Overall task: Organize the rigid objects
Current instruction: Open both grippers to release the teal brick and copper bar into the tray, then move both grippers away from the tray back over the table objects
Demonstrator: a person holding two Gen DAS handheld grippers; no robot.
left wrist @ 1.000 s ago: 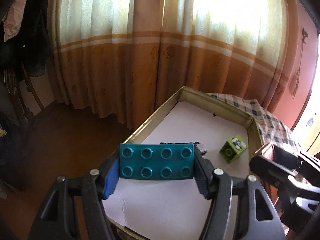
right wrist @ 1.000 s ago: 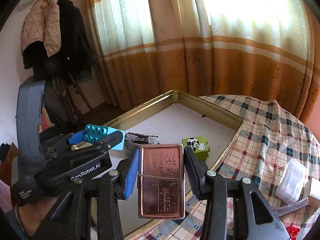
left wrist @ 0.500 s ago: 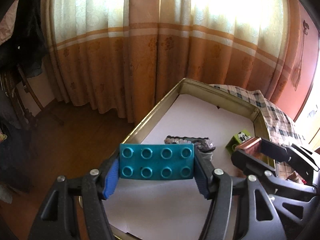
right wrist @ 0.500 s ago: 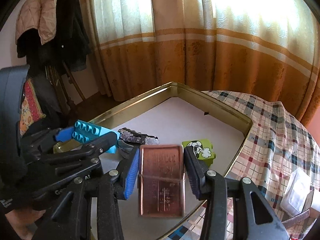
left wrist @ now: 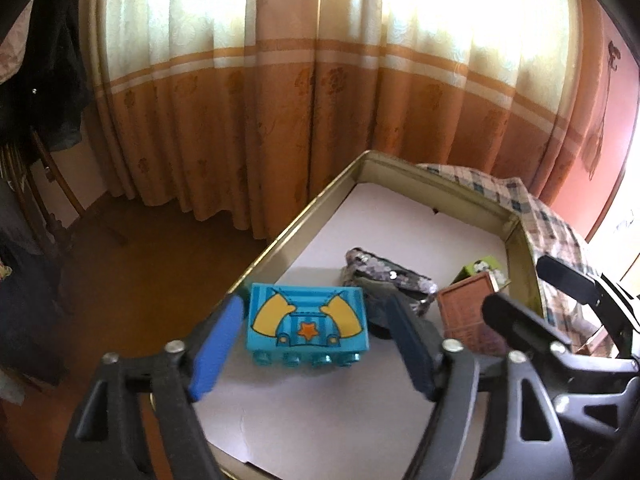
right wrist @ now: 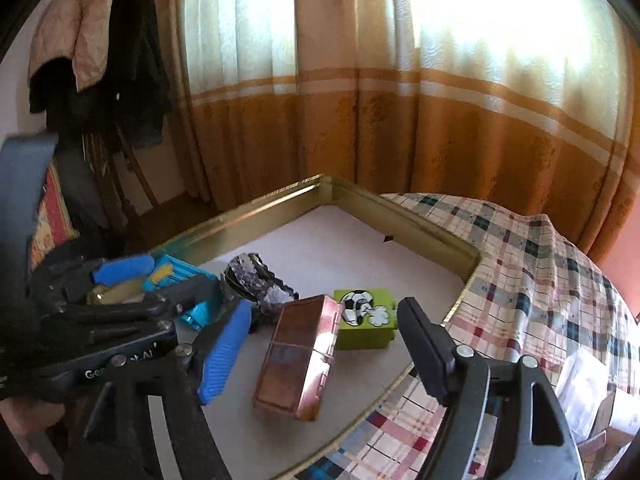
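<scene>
A blue toy brick (left wrist: 308, 328) with yellow arms and an orange star lies tipped on the white liner of the gold tray (left wrist: 304, 216). My left gripper (left wrist: 314, 344) straddles it, jaws opening, and the pads stand off its sides. The right wrist view shows a copper box (right wrist: 298, 356) leaning tilted in the tray between the spread fingers of my right gripper (right wrist: 326, 350), whose jaws are opening and do not touch it. A green brick (right wrist: 366, 324) with a football print sits just behind the box. The blue brick (right wrist: 180, 276) and left gripper (right wrist: 132, 280) show at the left.
A dark sequined pouch (right wrist: 256, 284) lies mid-tray between the two bricks. The tray (right wrist: 360, 196) rests on a plaid tablecloth (right wrist: 520, 260), with a white plastic container (right wrist: 580, 380) at the right. Curtains hang behind; wooden floor drops away left of the tray, near hanging clothes (right wrist: 112, 52).
Both grippers have opened. The blue brick left the left pads and tipped printed face up onto the liner. The copper box slipped from the right pads and leans in the tray.
</scene>
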